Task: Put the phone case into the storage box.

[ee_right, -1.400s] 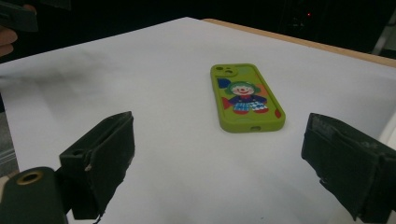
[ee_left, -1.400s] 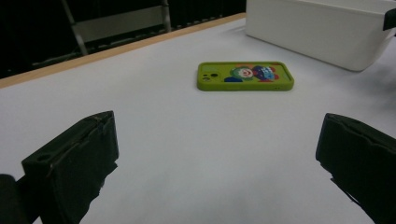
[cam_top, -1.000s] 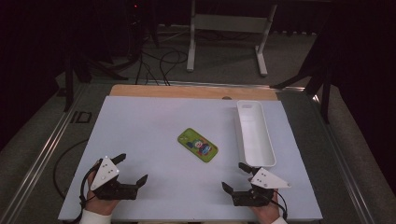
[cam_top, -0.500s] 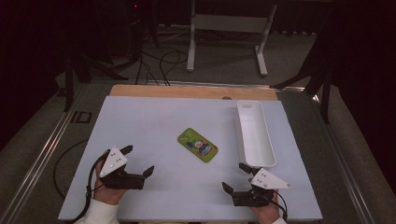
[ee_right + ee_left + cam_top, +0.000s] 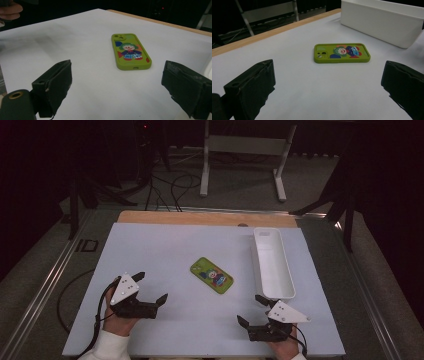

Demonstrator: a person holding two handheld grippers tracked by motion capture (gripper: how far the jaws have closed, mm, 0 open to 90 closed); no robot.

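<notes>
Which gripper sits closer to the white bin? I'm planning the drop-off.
The right gripper, just below the white bin's near end; the left gripper sits across the table.

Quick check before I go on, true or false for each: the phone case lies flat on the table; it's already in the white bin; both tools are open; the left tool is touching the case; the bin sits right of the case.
1. The green phone case lies flat on the white table. True.
2. The case is inside the white bin. False: it lies on the table, left of the bin and apart from it.
3. The left tool and the right tool are both open. True.
4. The left tool is touching the case. False: bare table lies between them.
5. In the high view the bin sits right of the case. True.
</notes>
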